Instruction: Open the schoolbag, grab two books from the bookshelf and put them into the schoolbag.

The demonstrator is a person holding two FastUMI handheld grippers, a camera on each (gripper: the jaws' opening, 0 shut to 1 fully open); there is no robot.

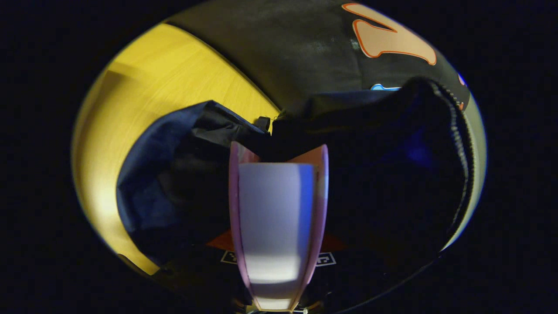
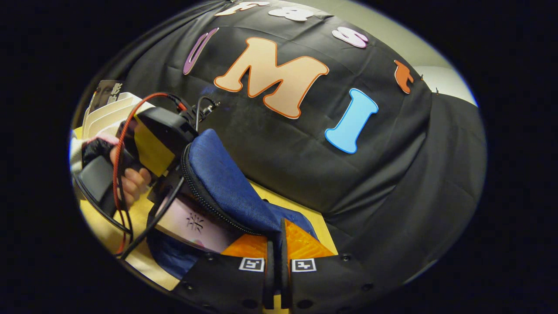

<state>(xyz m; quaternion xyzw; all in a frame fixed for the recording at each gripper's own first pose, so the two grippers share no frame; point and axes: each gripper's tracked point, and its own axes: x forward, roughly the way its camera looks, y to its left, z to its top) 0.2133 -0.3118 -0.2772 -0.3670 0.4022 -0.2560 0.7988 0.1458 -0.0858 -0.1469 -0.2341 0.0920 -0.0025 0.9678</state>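
Note:
My left gripper (image 1: pixel 279 170) is shut on a pink-covered book (image 1: pixel 274 209), seen from its white page edge, which points into the dark mouth of the open blue schoolbag (image 1: pixel 148 183). The bag's zipper (image 1: pixel 462 144) curves along the right. In the right gripper view the same book (image 2: pixel 192 224) slants into the schoolbag (image 2: pixel 226 183), with the left gripper's body (image 2: pixel 159 131) above it in a person's hand (image 2: pixel 130 179). My right gripper (image 2: pixel 276 237) is shut on the bag's raised edge, holding the mouth apart.
The bag lies on a yellow wooden table (image 1: pixel 174 78). Several books (image 2: pixel 109 109) stand on the shelf at the far left of the right gripper view. A red cable (image 2: pixel 120 144) loops by the hand. Black cloth wall (image 2: pixel 392 174) stands close behind.

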